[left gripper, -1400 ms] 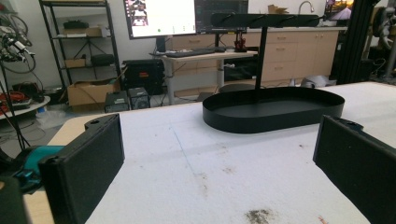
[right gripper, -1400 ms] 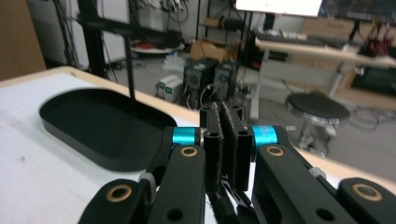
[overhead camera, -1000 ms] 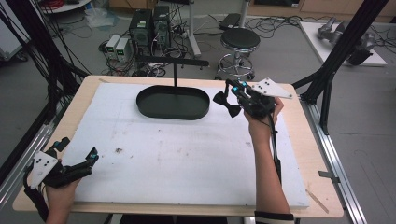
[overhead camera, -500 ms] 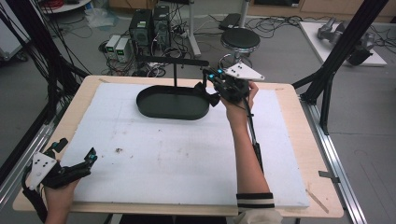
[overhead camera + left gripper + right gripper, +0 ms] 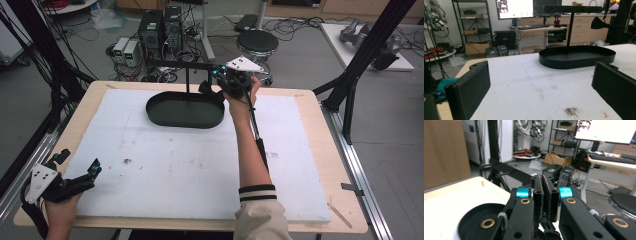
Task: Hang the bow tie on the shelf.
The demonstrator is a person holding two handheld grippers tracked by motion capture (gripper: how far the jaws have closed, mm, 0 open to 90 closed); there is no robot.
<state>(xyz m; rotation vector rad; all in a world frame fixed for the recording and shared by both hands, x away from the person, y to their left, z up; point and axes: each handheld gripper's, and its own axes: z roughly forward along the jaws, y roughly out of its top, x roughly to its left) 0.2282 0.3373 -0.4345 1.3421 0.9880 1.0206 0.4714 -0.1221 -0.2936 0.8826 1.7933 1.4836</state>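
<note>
Reaching over the far side of the table (image 5: 310, 100), the right claw (image 5: 205, 88) is level with the right end of the black stand, close to its crossbar (image 5: 175, 62). The right gripper view shows the two pads of this claw (image 5: 543, 180) pressed together with nothing visible between them. Whether the claw touches the stand cannot be told.

The stand is at the far middle of the white mat (image 5: 175, 165). It consists of an oval tray (image 5: 185, 122), a thin upright post (image 5: 187, 82) rising from the tray's far side, and the crossbar on top.

Handling judgement:
- The stand looks like rigid metal, stiff and not fragile.
- The weight probably sits low in the tray, so the stand should stay upright when lifted by the post.
- The painted surface is likely smooth, so a firm clamp is advised.
- Preferred hold: the post just under the crossbar, or the tray wall (image 5: 576, 60). The claw must open first.

The left claw (image 5: 80, 161) rests at the near left corner of the table with its jaws wide apart, holding nothing. From there its own view looks across the mat to the stand.

Clearance:
- The mat between the stand and the near edge is bare except for small stains.
- The tray's far side lies near the far edge of the mat, so movement toward the person offers the most room.
- Black frame struts stand at both sides of the table.
</note>
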